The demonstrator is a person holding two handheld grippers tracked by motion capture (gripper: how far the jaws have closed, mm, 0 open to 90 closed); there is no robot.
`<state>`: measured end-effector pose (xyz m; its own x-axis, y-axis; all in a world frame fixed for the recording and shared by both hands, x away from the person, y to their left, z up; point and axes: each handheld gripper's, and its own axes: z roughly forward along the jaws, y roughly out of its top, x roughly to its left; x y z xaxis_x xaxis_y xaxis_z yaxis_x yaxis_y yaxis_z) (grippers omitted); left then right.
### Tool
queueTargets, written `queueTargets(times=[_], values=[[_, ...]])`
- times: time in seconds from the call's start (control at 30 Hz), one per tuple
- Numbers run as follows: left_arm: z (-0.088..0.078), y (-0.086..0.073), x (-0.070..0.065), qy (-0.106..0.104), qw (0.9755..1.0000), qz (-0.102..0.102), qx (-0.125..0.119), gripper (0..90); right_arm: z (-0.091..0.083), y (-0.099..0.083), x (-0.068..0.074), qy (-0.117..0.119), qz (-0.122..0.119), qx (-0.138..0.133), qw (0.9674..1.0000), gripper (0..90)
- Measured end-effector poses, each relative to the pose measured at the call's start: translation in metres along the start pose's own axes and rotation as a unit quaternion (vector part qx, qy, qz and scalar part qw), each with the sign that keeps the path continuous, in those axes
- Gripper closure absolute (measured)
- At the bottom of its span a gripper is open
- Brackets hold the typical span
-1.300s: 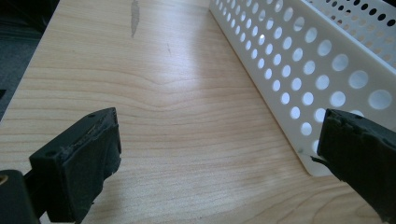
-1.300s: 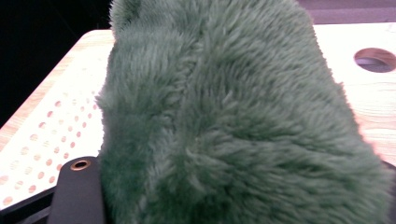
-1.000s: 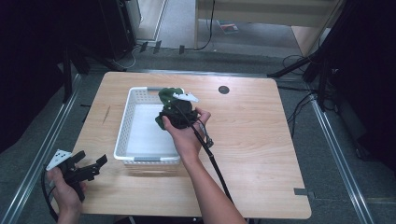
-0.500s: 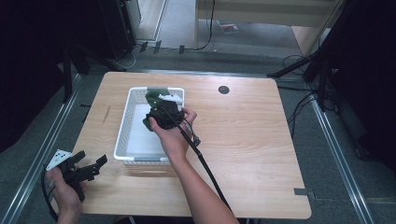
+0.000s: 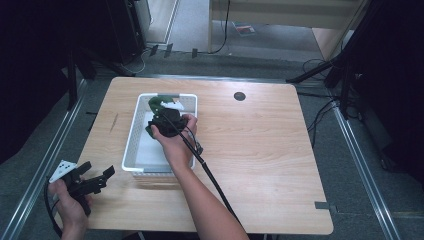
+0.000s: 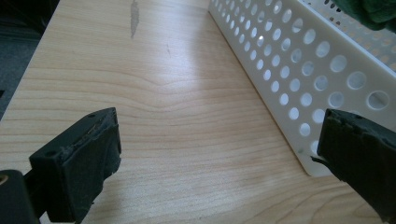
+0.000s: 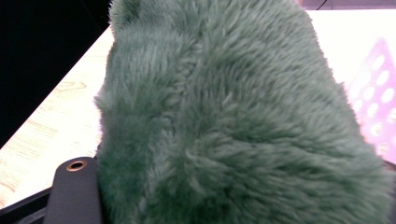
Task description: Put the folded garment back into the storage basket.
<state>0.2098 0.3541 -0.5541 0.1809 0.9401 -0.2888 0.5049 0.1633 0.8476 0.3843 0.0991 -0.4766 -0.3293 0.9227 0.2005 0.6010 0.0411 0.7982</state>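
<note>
Toy: green plush, moving down into white basket.
Right gripper: clamping plush, jaws just easing apart.
Left gripper: idling beside basket, gaping empty.

Light wooden table on grey floor — metal rails either side (cables trailing), dark surroundings, pale wooden furniture behind.

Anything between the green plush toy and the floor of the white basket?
Nothing visible. The right hand-held gripper holds the fuzzy green plush toy over the white perforated plastic basket, whose bare floor lies open below it.
</note>
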Motion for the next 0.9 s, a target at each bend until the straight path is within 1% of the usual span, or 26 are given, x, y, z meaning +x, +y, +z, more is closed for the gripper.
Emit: queueTargets(times=[0.07,0.1,0.17,0.2,0.23,0.33,0.43,0.57,0.63,0.7,0.77,0.83,0.9], values=[[0.0,0.0,0.0,0.0,1.0,0.0,0.0,0.6,0.003,-0.001,0.001,0.0,-0.001,0.0,1.0,28.6],[0.0,0.0,0.0,0.0,1.0,0.0,0.0,0.6,0.008,-0.003,0.003,0.005,0.001,0.007,1.0,27.5],[0.0,0.0,0.0,0.0,1.0,0.0,0.0,0.6,0.009,-0.004,0.003,0.005,0.001,0.01,0.9999,27.3],[0.0,0.0,0.0,0.0,1.0,0.0,0.0,0.6,0.012,-0.005,0.004,0.006,-0.003,0.027,0.9996,26.7],[0.0,0.0,0.0,0.0,1.0,0.0,0.0,0.6,0.012,-0.005,0.004,0.006,-0.003,0.027,0.9996,26.7],[0.0,0.0,0.0,0.0,1.0,0.0,-0.001,0.6,0.017,-0.007,0.004,0.01,-0.009,0.052,0.9986,26.1],[0.0,0.0,0.0,0.0,1.0,0.0,0.0,0.5,0.018,-0.007,0.004,0.014,-0.007,0.07,0.9975,25.1],[0.0,0.0,0.0,0.0,1.0,0.001,0.0,0.6,0.018,-0.006,0.003,0.018,-0.004,0.076,0.9969,20.5],[0.0,0.0,0.0,0.0,1.0,0.0,0.0,0.6,0.018,-0.006,0.002,0.026,0.001,0.08,0.9965,16.3],[0.0,0.0,0.0,0.0,1.0,0.002,0.001,0.6,0.019,-0.006,0.002,0.034,-0.001,0.083,0.9959,13.4],[0.0,0.0,0.0,0.0,1.0,0.0,0.0,0.5,0.018,-0.006,0.002,0.03,-0.006,0.084,0.996,12.2],[0.0,0.0,0.0,-0.001,1.0,0.001,0.002,0.6,0.018,-0.006,0.002,0.028,-0.004,0.087,0.9958,11.5],[0.0,0.0,0.0,-0.001,1.0,0.001,0.001,0.6,0.018,-0.006,0.001,0.029,-0.004,0.091,0.9954,8.8]])
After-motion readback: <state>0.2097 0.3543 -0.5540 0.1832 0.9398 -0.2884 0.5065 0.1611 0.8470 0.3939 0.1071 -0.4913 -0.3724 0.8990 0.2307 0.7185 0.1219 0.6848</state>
